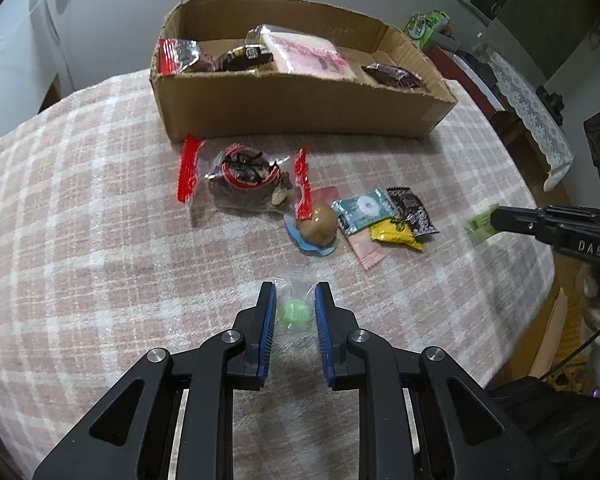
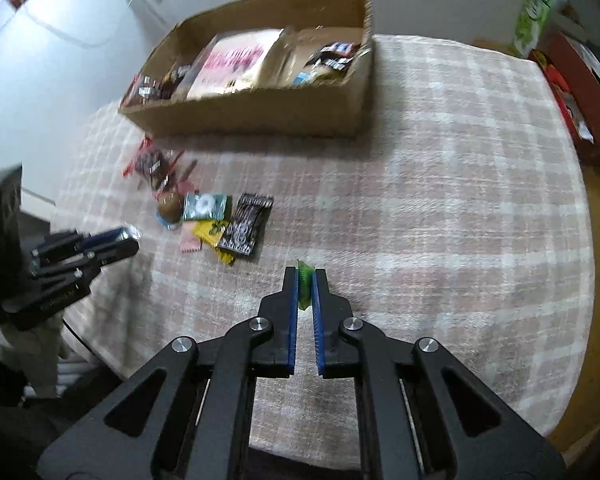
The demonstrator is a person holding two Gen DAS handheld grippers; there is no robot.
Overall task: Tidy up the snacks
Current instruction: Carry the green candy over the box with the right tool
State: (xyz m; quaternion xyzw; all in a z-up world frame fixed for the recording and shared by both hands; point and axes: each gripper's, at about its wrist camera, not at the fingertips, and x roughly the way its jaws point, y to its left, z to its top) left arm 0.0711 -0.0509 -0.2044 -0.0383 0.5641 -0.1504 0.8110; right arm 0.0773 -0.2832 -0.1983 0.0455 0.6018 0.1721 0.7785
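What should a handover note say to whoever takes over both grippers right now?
Left gripper: shut on a clear-wrapped green candy, low over the checked cloth.
Right gripper: shut on a small green packet, beside the loose pile.
Cardboard box at the back of the cloth already holds several snacks, including a pink packet.
Left on the cloth: a red-ended snack bag, a brown round sweet, a teal mint, yellow, pink and dark wrappers.
Next, probably: drop both held items in the box, then clear the pile.

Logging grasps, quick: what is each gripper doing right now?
Left gripper: shut on the clear-wrapped green candy.
Right gripper: shut on the small green packet.
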